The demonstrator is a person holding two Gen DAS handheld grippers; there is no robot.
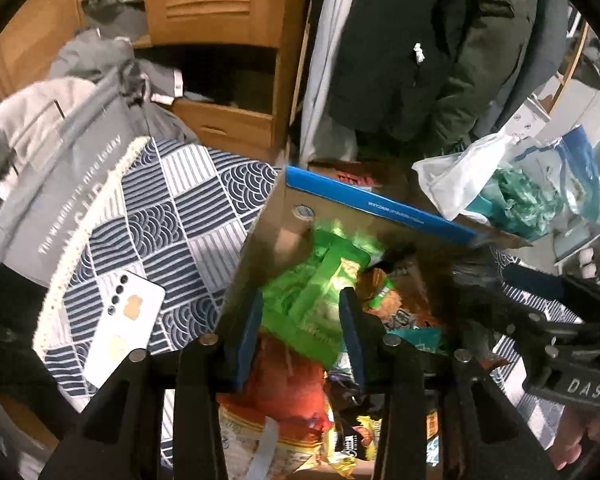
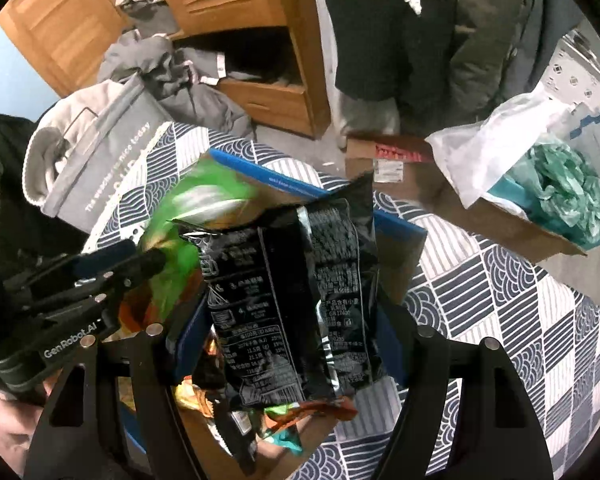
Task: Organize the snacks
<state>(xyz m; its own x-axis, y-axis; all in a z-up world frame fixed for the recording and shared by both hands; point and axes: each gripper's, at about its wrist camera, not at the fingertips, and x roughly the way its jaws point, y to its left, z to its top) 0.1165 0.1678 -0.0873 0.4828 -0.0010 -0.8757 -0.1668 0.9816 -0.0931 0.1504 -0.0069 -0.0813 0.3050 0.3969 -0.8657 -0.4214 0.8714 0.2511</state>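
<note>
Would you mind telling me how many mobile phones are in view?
1. A white phone lies back up on the patterned blanket, left of the snack box; others may be hidden under clutter.

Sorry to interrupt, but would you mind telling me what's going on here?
A person is sorting snacks with a handheld gripper in each hand. The right gripper holds a black snack bag above a cardboard box full of snack packets. The left gripper hangs over the same box with a green packet between its fingers. The box sits on a blue patterned mat, near a white phone.
</note>
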